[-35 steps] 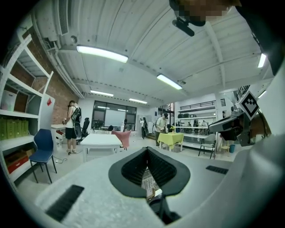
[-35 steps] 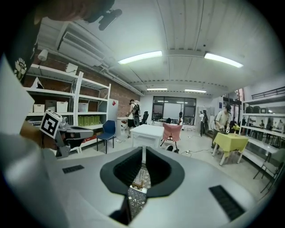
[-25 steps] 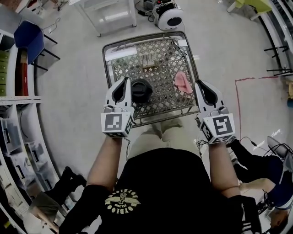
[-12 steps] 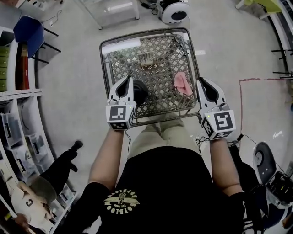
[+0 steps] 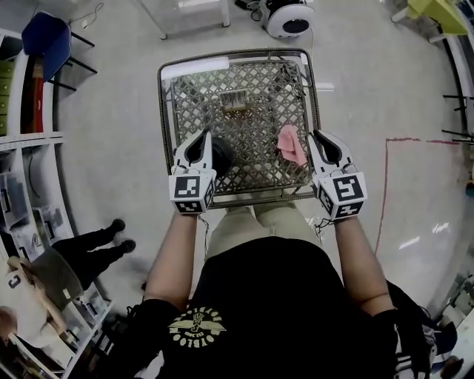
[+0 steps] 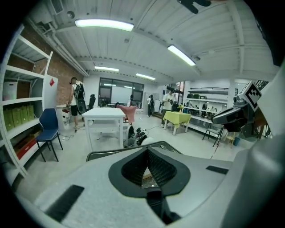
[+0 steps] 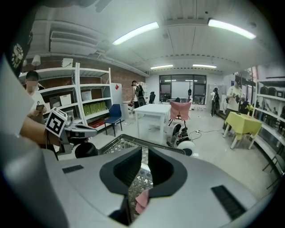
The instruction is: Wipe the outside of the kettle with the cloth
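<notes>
A black kettle [image 5: 223,158] stands in the wire-mesh cart basket [image 5: 235,58], at its near left, partly hidden by my left gripper [image 5: 204,136]. That gripper hovers just beside and above the kettle, jaws shut and empty [image 6: 147,149]. A pink cloth [image 5: 290,144] lies crumpled on the mesh at the near right. My right gripper [image 5: 317,137] is just right of the cloth, over the basket's rim, shut with nothing in it. In the right gripper view the cloth [image 7: 143,200] shows low below the closed jaws [image 7: 144,154], and the kettle [image 7: 85,150] sits at the left.
A paper tag [image 5: 235,100] lies at the basket's far side. A round white device [image 5: 289,18] sits on the floor beyond the cart. A blue chair [image 5: 46,43] and shelves [image 5: 29,185] are at the left, where a person [image 5: 78,255] stands.
Both grippers have sunk toward the basket. The right one has drawn in leftward next to the cloth. The person at the left has shifted position.
</notes>
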Demonstrator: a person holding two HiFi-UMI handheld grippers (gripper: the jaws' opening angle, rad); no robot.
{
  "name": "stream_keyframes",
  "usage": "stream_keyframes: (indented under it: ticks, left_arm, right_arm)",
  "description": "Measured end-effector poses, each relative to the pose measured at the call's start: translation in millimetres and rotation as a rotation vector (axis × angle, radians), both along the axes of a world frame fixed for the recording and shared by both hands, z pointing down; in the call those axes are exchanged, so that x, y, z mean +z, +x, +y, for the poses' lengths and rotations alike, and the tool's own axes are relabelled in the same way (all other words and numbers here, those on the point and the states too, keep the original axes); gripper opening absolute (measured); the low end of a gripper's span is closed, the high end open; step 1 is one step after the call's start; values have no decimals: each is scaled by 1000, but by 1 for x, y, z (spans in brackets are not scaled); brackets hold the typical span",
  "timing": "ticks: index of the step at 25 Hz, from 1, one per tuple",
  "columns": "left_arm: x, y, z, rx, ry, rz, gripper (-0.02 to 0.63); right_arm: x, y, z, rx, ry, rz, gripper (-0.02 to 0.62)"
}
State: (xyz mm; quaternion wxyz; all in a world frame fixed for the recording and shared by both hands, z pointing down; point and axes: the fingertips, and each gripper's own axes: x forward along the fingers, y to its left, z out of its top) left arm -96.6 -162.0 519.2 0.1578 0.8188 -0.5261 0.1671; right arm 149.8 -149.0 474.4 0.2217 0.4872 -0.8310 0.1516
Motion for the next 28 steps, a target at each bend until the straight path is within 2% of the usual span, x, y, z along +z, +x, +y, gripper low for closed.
stream_keyframes:
  ticks: [4, 7, 12, 15, 17, 21, 28]
  left_arm:
    - [-4, 5, -1, 18, 29, -37, -3]
    - [-3, 8, 1, 37, 49, -57, -3]
    - [-1, 6, 3, 32, 71, -49, -3]
    - [-3, 10, 1, 41, 108, -80, -3]
    - [-3, 15, 2, 52, 136, -109, -3]
    - [-3, 15, 6, 30, 151, -114, -3]
    - [1, 19, 6, 79, 154, -181, -3]
  right_arm:
    - [31, 1, -9, -37, -79, 2, 29]
    - [64, 0, -11, -66, -172, -8, 114]
    - [123, -2, -7, -90, -318, -24, 177]
    - [157, 2, -3, -83, -399, -28, 208]
    - [174, 6, -2, -73, -426, -22, 217]
    - [197, 15, -3, -57, -463, -32, 226]
    - [246, 19, 6, -55, -552, -14, 242]
